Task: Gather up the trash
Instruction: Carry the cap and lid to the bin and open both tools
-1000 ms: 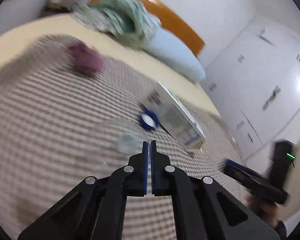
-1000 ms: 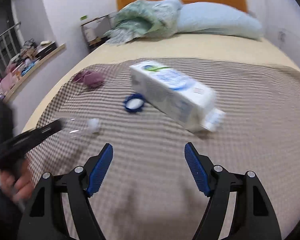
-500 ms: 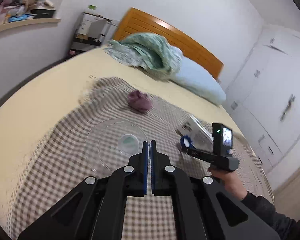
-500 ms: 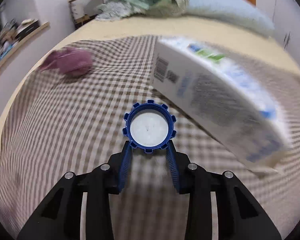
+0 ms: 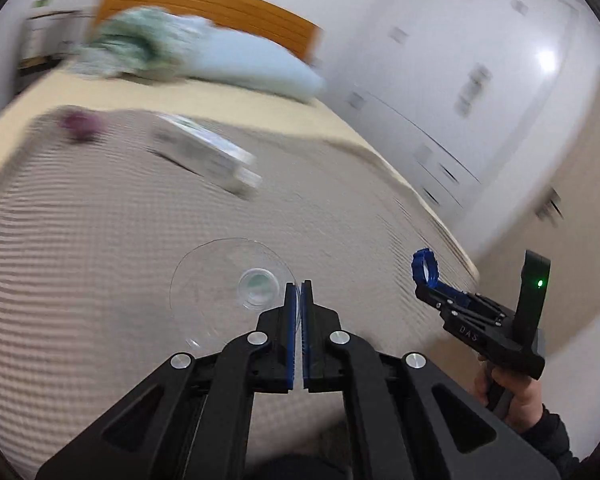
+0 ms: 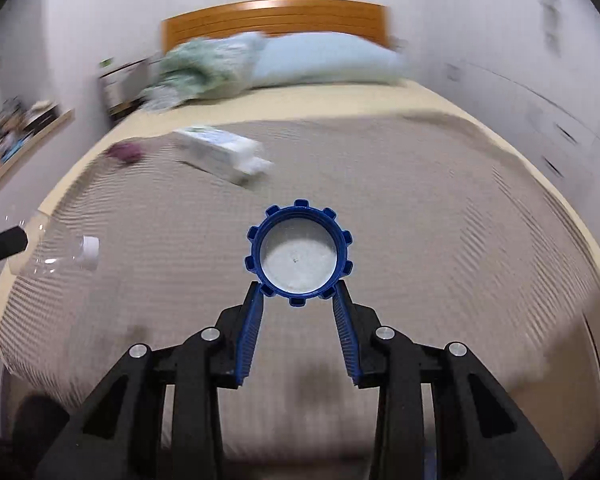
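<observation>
Right wrist view, blue notched lid (image 6: 299,253) pinched between the right gripper (image 6: 299,294) jaws above the checked bedspread (image 6: 420,200), clear plastic bottle (image 6: 56,254) clamped in the left gripper (image 5: 301,286) jaws left of the lid, white carton (image 6: 220,152) lying beyond it, purple wad (image 6: 125,152) farther left.

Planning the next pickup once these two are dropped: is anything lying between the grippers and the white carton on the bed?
Nothing visible on the blanket lies before the white carton. But both grippers are full: the right gripper grips the blue lid, the left gripper pinches the clear plastic bottle. A purple wad lies beside the carton.
</observation>
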A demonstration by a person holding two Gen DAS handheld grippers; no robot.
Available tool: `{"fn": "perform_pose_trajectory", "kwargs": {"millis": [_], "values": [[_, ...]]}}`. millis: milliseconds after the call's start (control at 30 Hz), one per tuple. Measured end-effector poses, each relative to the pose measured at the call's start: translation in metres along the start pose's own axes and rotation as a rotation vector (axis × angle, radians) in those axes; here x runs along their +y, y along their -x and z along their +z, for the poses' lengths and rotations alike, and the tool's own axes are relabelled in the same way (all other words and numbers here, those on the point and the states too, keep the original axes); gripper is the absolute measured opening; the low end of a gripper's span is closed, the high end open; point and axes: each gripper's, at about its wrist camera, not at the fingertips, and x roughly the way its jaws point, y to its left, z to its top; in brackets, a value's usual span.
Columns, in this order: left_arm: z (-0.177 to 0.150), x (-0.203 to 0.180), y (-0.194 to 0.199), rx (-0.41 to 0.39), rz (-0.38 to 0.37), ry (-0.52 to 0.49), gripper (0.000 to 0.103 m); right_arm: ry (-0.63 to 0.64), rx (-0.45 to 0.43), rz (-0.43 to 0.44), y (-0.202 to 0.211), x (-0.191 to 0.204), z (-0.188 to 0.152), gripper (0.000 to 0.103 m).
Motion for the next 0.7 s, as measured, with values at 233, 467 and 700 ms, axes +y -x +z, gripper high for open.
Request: {"fn": "perform_pose_trajectory", "kwargs": {"millis": [233,467,700], "values": [[-0.084,-0.128,-0.077,0.25,-0.132,-0.202,0.0,-0.256,0.29,-0.162,0.032,-0.147,-0.17,0.036],[-0.15,-0.2,-0.154,0.512,-0.127,-0.358,0.0,-0.361,0.636,-0.122,-0.057,-0.202,-0.323,0.036],[-0.187,-0.24,-0.22,0.679,-0.144,-0.413,0.0,-0.455,0.734,-0.081,-0.133,-0.232,-0.378,0.072]]}}
